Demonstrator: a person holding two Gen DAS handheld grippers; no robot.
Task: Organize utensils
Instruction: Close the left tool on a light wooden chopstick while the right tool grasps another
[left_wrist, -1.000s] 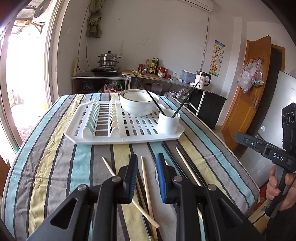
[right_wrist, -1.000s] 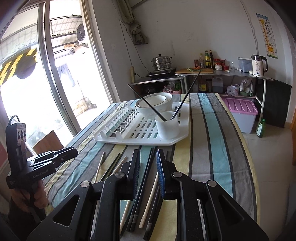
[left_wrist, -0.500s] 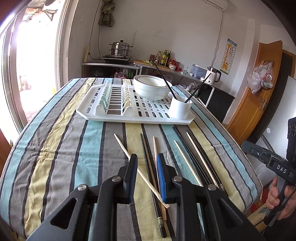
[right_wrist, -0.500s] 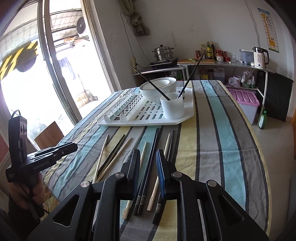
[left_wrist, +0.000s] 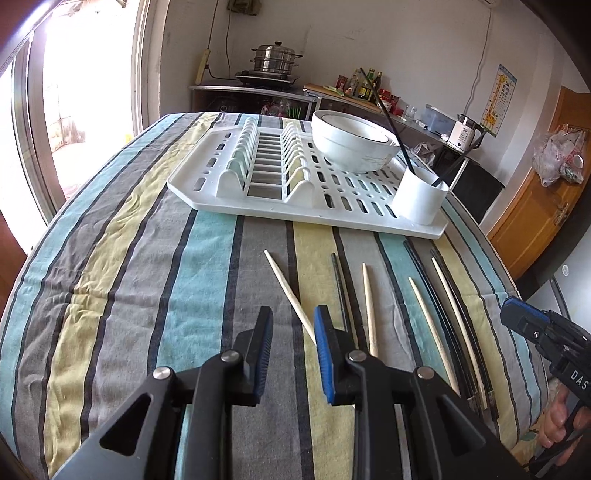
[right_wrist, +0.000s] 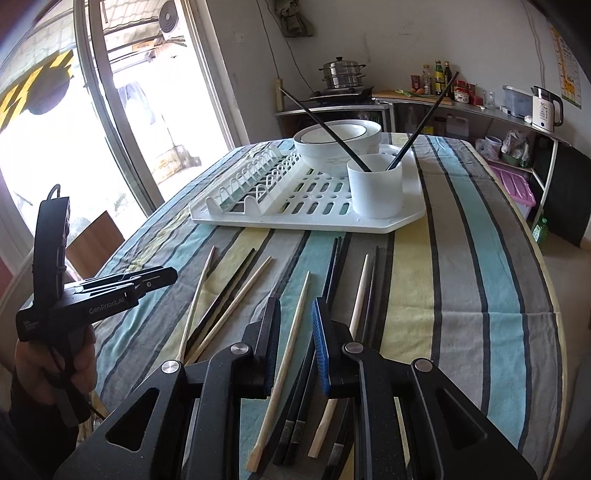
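1. Left gripper (left_wrist: 293, 322): jaws apart with nothing between them; they have just been opening a little; bare striped cloth shows in the gap; one pale wooden chopstick (left_wrist: 289, 291) runs up to the blue pad from the far side, contact cannot be told.
2. Right gripper (right_wrist: 294, 314): jaws apart, nothing clamped; a pale chopstick (right_wrist: 291, 339) lies on the cloth below, seen through the gap; not pinched.
3. Loose chopsticks (right_wrist: 332, 280) are spread on the worktop (right_wrist: 480, 295) just past both sets of jaws, between them and the drying rack; a mix of pale wooden and black ones; roughly parallel, tips toward the rack; a few at the left cross each other.
4. White drying rack (left_wrist: 277, 206) sits further out on the striped tablecloth; white utensil cup (right_wrist: 375, 188) stands upright at its near right corner with two black chopsticks (right_wrist: 325, 129) leaning in it, splayed apart; stacked white bowls (left_wrist: 352, 144) on the rack just behind the cup.
5. In the left wrist view the right gripper enters at the right edge, held by a hand (left_wrist: 557, 424); in the right wrist view the left one shows at the left, gripped by a hand (right_wrist: 55, 365).
6. Background: counter with steamer pot (right_wrist: 343, 72), bottles, kettle (right_wrist: 546, 107); bright window at left.
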